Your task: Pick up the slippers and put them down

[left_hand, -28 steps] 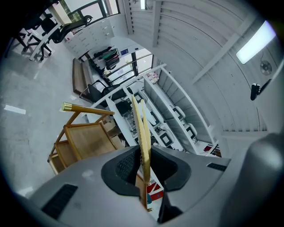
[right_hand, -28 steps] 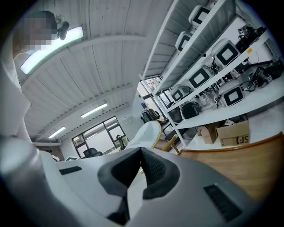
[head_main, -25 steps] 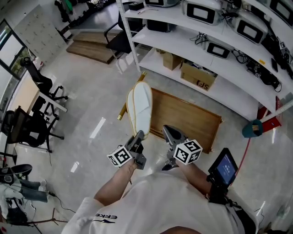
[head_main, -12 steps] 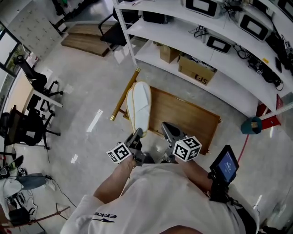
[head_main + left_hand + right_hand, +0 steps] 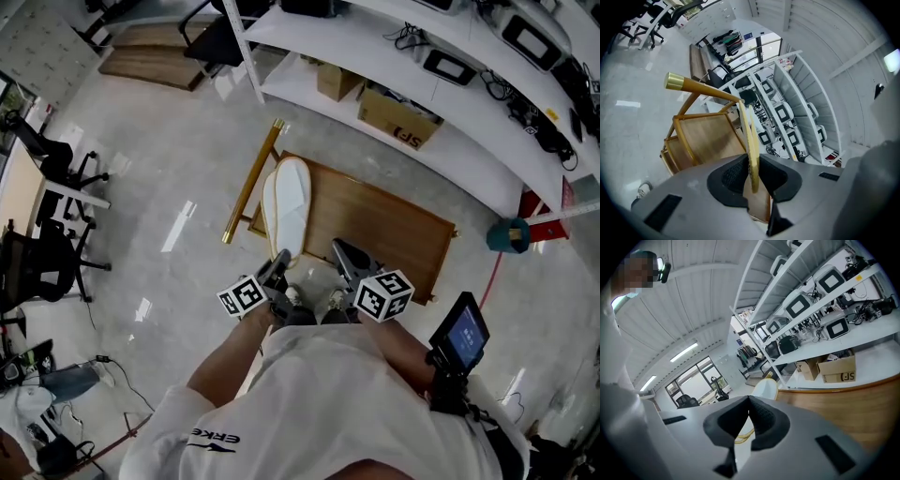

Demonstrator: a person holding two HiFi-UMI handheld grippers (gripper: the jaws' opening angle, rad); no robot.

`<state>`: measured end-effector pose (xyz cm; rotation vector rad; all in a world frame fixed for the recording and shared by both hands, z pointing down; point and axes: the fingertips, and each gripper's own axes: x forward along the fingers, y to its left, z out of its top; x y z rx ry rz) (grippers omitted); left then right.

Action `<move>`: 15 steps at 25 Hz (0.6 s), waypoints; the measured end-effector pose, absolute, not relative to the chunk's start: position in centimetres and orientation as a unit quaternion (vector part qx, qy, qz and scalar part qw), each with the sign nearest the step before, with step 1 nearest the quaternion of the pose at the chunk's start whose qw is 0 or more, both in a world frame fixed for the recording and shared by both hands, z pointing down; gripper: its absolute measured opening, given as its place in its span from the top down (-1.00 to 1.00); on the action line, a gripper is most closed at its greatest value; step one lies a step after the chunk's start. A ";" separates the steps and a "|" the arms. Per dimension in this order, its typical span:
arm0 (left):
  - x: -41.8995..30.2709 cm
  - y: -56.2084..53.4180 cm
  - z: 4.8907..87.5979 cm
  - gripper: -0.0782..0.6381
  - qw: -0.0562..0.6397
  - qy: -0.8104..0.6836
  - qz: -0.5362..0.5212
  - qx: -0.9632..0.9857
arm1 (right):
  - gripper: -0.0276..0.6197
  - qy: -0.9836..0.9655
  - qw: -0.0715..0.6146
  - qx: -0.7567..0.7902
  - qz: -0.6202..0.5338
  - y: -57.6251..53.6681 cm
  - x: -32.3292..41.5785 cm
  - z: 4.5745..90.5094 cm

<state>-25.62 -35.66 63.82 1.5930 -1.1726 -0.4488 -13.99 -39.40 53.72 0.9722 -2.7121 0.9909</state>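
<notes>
A pair of white slippers (image 5: 286,211) with yellowish edges is held flat together, toes pointing away from me, over the left end of a low wooden platform (image 5: 384,230). My left gripper (image 5: 279,262) is shut on their heel end. In the left gripper view the slippers (image 5: 751,140) stand edge-on between the black pads, with the left gripper (image 5: 752,176) clamped on them. My right gripper (image 5: 345,261) hovers just to the right, shut with nothing in it. In the right gripper view the pads of the right gripper (image 5: 749,414) meet, and a slipper (image 5: 765,389) shows beyond them.
A gold pole (image 5: 251,178) lies along the platform's left side. White shelving (image 5: 450,150) with monitors and cardboard boxes (image 5: 401,117) stands behind it. Office chairs (image 5: 47,253) stand at the far left. A small screen (image 5: 459,342) sits at my right elbow.
Both grippers have sunk lower toward the platform, the left one carrying the slippers down with it. The grip on the slippers is unchanged.
</notes>
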 end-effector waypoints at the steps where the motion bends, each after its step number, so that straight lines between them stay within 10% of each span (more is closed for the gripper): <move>1: -25.8 -35.8 64.3 0.61 0.535 -0.487 -0.185 0.666 | 0.90 -0.887 0.051 0.323 0.327 -39.6 -14.3 53.9; 15: -28.2 -37.0 71.8 0.61 0.609 -0.447 -0.167 0.634 | 0.90 -0.860 0.097 0.358 0.350 -40.1 -17.9 57.7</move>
